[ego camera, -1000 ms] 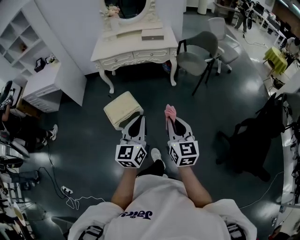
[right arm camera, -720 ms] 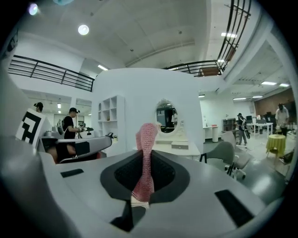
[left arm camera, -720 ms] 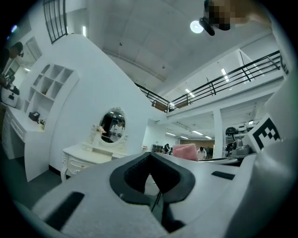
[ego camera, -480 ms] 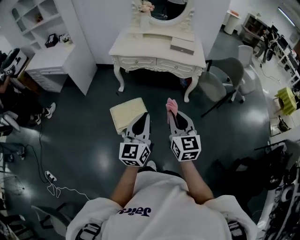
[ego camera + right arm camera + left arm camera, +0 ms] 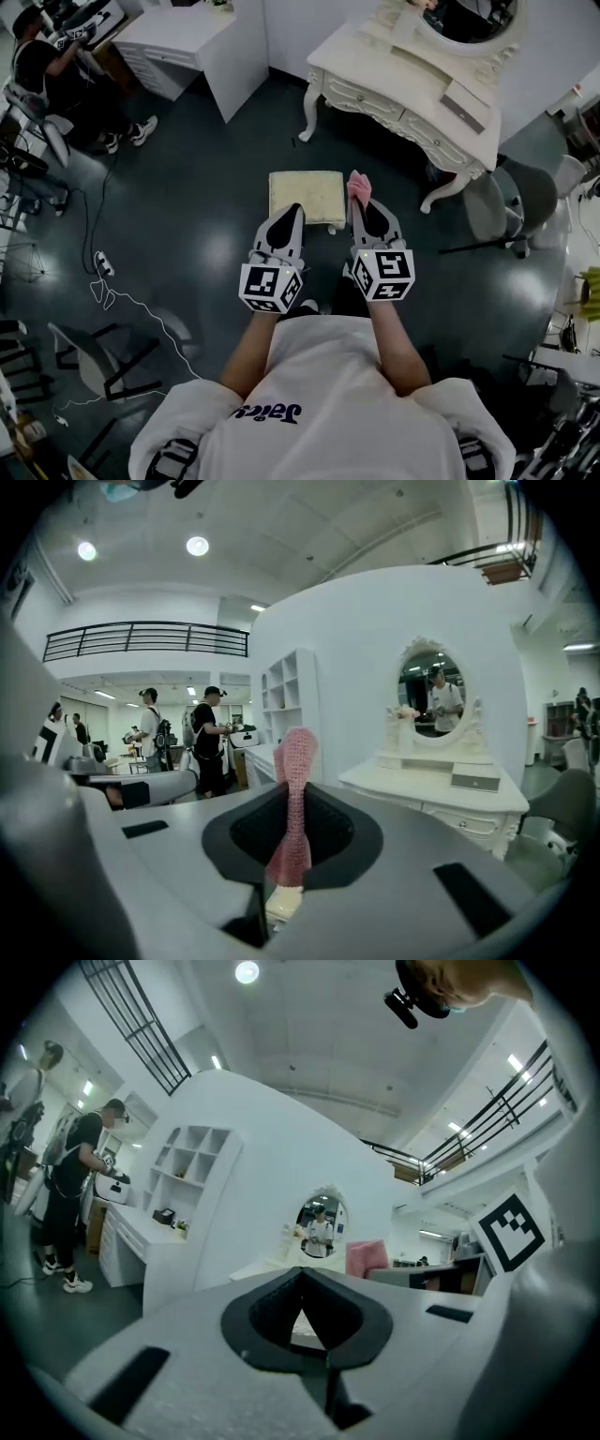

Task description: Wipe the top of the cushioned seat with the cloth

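The cushioned seat (image 5: pixel 305 193) is a cream square stool on the dark floor, just ahead of both grippers in the head view. My right gripper (image 5: pixel 363 206) is shut on a pink cloth (image 5: pixel 357 189), which sticks up past its tips at the seat's right edge. In the right gripper view the pink cloth (image 5: pixel 293 799) stands upright, pinched between the jaws of the right gripper (image 5: pixel 292 803). My left gripper (image 5: pixel 286 221) is shut with nothing in it, its tips over the seat's near edge. The left gripper (image 5: pixel 302 1277) looks toward the mirror.
A white dressing table (image 5: pixel 412 89) with an oval mirror stands behind the seat at the upper right. A grey chair (image 5: pixel 514 199) sits to the right. White cabinets (image 5: pixel 202 33) and a seated person (image 5: pixel 42 66) are at the upper left. A cable (image 5: pixel 117 295) lies on the floor at left.
The view has swung, so the dressing table now sits upper right. The seat has come from ahead-left to directly in front of both grippers. The cloth stays pinched in the right gripper.
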`<state>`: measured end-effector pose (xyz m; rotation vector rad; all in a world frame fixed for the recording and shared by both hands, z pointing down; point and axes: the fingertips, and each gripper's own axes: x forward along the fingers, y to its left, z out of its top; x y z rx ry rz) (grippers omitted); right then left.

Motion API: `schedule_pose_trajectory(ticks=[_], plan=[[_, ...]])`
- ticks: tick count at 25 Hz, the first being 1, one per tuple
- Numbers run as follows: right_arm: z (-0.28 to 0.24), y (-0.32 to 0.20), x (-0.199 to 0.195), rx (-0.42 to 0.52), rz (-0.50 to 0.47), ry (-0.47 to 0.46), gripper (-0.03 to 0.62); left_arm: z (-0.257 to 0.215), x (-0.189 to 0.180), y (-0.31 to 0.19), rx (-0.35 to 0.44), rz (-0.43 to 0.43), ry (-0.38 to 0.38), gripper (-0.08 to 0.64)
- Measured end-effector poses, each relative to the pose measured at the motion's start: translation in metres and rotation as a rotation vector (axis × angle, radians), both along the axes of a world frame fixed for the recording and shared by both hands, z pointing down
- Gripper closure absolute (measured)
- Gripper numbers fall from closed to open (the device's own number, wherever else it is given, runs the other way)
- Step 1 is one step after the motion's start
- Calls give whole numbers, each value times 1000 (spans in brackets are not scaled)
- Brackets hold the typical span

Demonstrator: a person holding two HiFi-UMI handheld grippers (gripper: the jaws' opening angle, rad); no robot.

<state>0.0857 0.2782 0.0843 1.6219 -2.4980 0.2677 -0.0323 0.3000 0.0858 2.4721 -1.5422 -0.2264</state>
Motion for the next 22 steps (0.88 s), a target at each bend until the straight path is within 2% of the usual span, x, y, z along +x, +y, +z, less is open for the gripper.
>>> schedule_pose_trajectory(ticks=[2,7,11,16,18,22], plan=[[8,-17,-10,-13,-43,9,568,10,-10,-15,-12,-29,-18,548],[39,-74,-14,-82,-122,21,568,42,-12,-70,-39,-79,-118,548],[74,-138,5,-166,-151,2,568,71,-1,-133,-93,-125,-81,548],[139,-219,27,-294,-210,-40,568,133,27,-219,-191,-168,-35,549],[174,-245,28,-350,-232,-53,568,159,36,-245,-209,-169,-57,548],[256,-285,26,-497,-215,-58,568,221,41,-284,-261,-136,-113,549]])
